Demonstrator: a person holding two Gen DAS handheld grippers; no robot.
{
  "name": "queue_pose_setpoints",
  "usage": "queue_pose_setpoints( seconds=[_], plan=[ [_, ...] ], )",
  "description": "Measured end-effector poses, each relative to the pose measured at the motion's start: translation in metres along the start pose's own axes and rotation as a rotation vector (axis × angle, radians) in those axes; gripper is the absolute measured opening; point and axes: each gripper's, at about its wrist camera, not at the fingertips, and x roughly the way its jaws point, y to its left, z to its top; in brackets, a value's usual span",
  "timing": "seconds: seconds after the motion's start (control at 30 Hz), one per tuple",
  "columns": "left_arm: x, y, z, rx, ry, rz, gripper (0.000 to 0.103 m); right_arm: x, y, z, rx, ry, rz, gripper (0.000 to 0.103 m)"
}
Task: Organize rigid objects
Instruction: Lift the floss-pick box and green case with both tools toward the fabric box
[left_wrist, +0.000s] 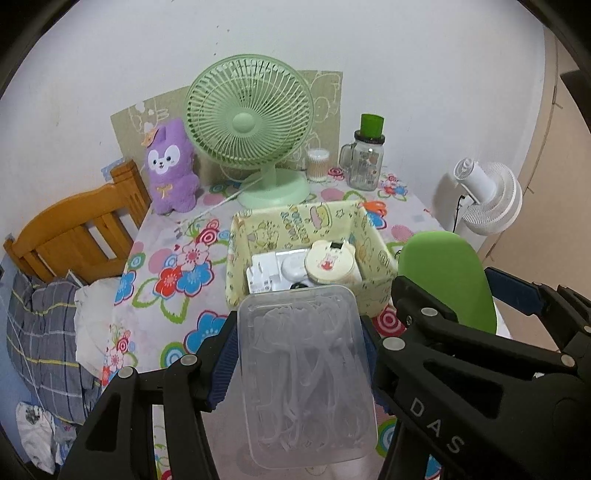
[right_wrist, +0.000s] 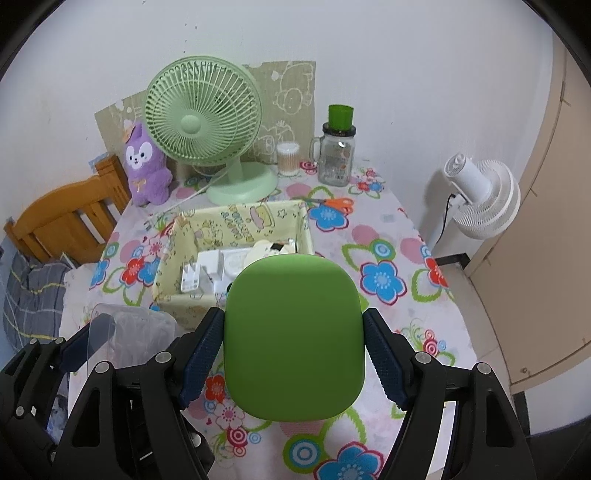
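Here a flowered desk (right_wrist: 391, 236) stands against a white wall, carrying a yellow fabric bin (left_wrist: 295, 225) just in front of the green fan (left_wrist: 249, 122), with a bed headboard (left_wrist: 74, 236) off the bin's left side and a white floor fan (right_wrist: 480, 195) off its right. The left tool (left_wrist: 301, 362) grips a clear plastic box (left_wrist: 306, 373) at the bin's near wall, and the right tool (right_wrist: 293, 354) clamps a green case (right_wrist: 293, 339) on the bin's near-right side; bare desk lies right of the bin. The clear box blurs its contents, the green case hides much of the bin in the right view, and the items in the bin are hard to name.

Bin (right_wrist: 236, 225) contents partly behind green case (right_wrist: 293, 339)
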Motion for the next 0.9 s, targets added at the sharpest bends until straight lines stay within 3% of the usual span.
queue_pose_setpoints(
  seconds=[0.9],
  plan=[
    [0.036, 0.002, 0.064, -0.034, -0.016, -0.009, 0.063, 0.039, -0.001, 0.071, -0.041, -0.011, 0.008, 0.077]
  ],
)
